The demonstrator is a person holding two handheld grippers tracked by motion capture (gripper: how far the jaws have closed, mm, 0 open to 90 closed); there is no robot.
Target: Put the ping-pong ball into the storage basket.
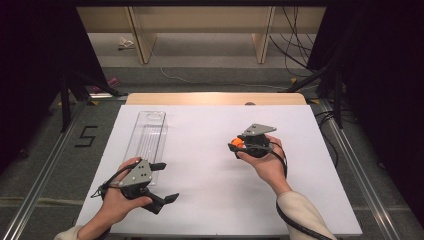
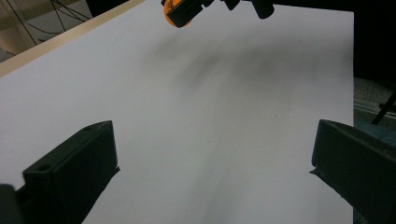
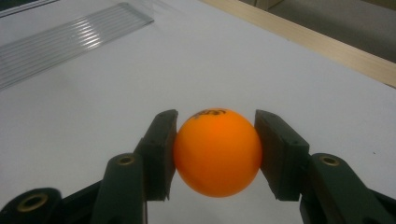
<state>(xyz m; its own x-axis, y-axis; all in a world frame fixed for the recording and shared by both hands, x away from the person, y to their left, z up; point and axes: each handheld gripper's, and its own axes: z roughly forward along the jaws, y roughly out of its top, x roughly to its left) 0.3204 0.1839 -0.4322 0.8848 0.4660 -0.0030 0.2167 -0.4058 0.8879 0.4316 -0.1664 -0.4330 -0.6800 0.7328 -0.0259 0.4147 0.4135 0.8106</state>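
Both claws differ: right claw (image 3: 215, 154) pinches orange ball (image 3: 217, 151), left claw (image 2: 210, 172) spread wide.

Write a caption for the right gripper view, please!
Black right gripper squeezes an orange ball above the white table.

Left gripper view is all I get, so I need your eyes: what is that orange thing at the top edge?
Observer: An orange ball, clamped between the two pads of the right tool.
Operator: Is it resting on the table?
Observer: I cannot tell; the right gripper view shows the white table beneath it, but no contact.
Operator: Anything else on the table?
Observer: A long clear plastic tray lies on the left side, lengthwise away from the person; the left tool sits by its near end, jaws wide apart and nothing between them.
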